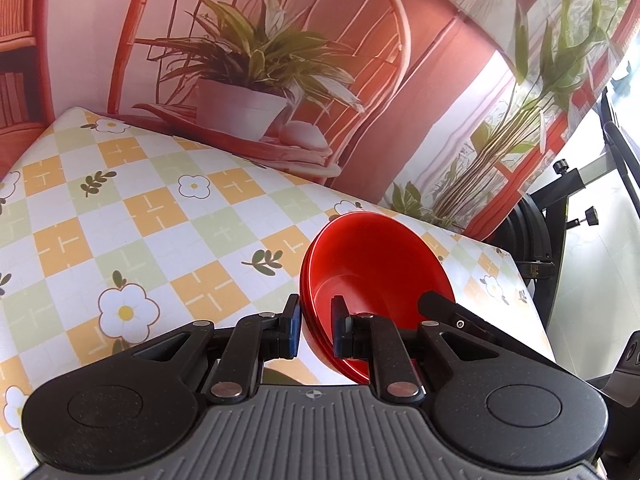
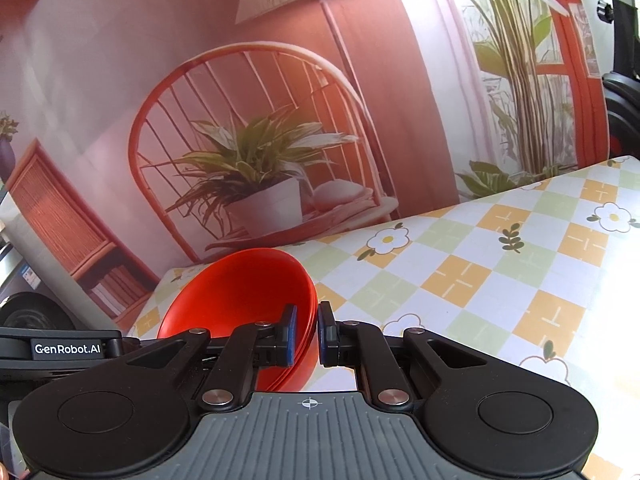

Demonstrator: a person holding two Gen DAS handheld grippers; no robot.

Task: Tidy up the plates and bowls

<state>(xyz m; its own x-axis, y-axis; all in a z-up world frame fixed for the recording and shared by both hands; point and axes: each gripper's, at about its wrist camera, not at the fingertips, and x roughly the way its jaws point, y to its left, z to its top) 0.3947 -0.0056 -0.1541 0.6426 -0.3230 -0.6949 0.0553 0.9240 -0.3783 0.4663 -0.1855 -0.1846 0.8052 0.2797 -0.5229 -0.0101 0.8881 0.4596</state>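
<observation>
Red bowls gripped by the rim from both sides, held tilted over the checked tablecloth.

In the left wrist view: red bowls point(image 1: 372, 276), seemingly nested going by the doubled rim, tipped with the opening toward 9 o'clock and the base toward 3 o'clock, above the tablecloth point(image 1: 168, 216) near its 3 o'clock edge. Left gripper point(image 1: 316, 326) narrowed onto the rim, one finger outside the wall, one inside. In the right wrist view: same bowls point(image 2: 248, 292), opening toward 11 o'clock, near the 9 o'clock table corner. Right gripper point(image 2: 307, 330) nearly closed, clamping the rim at its 3 o'clock side. Both grippers level, pointing forward toward the printed backdrop point(image 2: 280, 100).
</observation>
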